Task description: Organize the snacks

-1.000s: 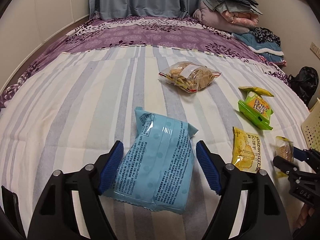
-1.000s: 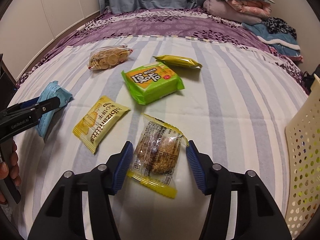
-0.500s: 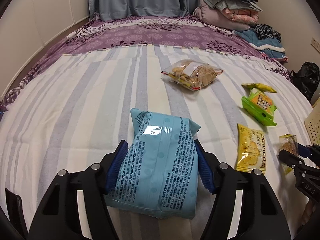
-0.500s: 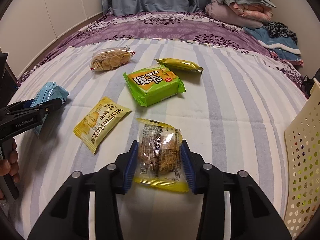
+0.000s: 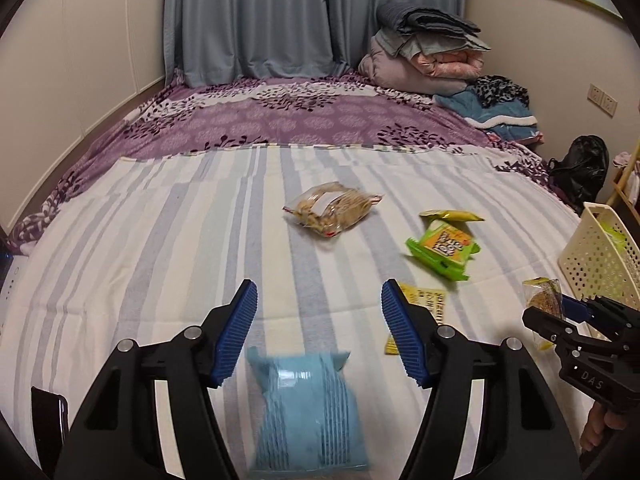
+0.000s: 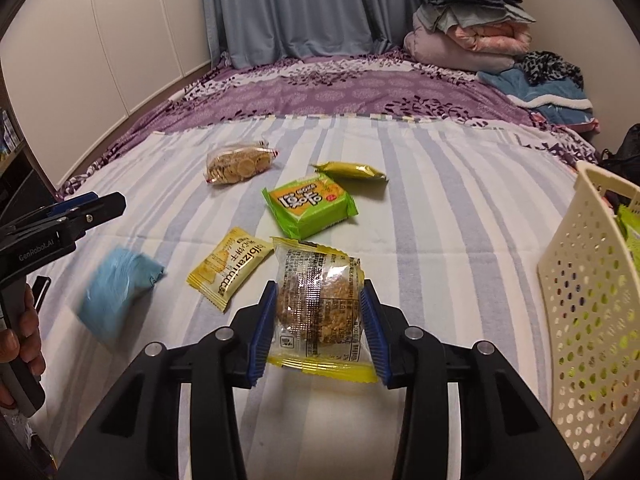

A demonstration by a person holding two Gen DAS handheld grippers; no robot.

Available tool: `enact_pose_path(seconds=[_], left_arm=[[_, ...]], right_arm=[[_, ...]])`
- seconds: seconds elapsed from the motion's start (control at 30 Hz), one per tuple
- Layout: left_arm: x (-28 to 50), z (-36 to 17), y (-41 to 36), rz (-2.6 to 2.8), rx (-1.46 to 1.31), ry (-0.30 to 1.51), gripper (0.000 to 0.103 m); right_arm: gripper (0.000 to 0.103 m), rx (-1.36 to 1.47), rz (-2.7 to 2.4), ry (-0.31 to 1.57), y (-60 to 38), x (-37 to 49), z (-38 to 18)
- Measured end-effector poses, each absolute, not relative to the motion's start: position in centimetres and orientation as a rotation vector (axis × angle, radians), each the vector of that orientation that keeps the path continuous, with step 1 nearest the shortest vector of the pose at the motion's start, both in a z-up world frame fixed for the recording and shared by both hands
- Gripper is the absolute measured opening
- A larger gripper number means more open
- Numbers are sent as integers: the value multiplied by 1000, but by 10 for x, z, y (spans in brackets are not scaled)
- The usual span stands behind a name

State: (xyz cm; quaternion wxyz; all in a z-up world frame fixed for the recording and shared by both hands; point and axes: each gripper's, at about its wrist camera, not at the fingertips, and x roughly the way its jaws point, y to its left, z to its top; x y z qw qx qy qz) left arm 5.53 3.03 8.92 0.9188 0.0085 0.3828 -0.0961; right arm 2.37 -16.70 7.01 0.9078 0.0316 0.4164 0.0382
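Risking, first, a lost blue packet [image 5: 308, 412]: showing blurred at six o'clock in the left wrist view, sitting low behind the left gripper [image 5: 319, 292], with blue pads [image 5: 236, 332] spread wide and pressing on neither side of it. Probably dropping or sliding free rather than being carried; closing too high or lifting too soon likely meaning a miss and a second try.

Risking, next, a clip against the cream basket [image 6: 580, 280], standing at three o'clock in the right wrist view with something green already inside. Swinging over too low possibly tipping it on the soft bedding.

Risking, last, a crushed or slipping oat cookie packet [image 6: 320, 304]: being pinched by its sides in the right gripper [image 6: 319, 286], raised off the bed, yellow seal hanging toward six o'clock. Glossy film possibly sliding through the pads.

Working over a striped sheet [image 5: 160, 260], soft and creased, running into a purple floral cover [image 5: 300, 120] at twelve o'clock. Backing onto grey-blue curtains [image 5: 248, 20], pale wardrobe doors [image 6: 120, 40] at ten o'clock, folded quilts [image 5: 420, 56] at one o'clock.

Waiting loose on the sheet: a green packet [image 6: 310, 204], a clear biscuit bag [image 6: 240, 164], a yellow packet [image 6: 232, 266], a gold bar [image 6: 350, 170].
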Motion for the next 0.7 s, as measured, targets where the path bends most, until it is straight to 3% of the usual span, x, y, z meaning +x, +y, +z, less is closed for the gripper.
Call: enact_pose_path(seconds=[0.3,0.4,0.63,0.7], left_arm=[[45,68,43,-165,1,866,69],[38,51,44,-141,-3,898,89],[37,10,35,-122,25,981,89],[41,5,37,-115,19,994,83]], right_arm=[[41,105,89,822,-176,0,85],[41,126,87,827,-178,-5,83],[41,120,92,823,-177,-16,83],[41,120,91,813,-178,-21,87]])
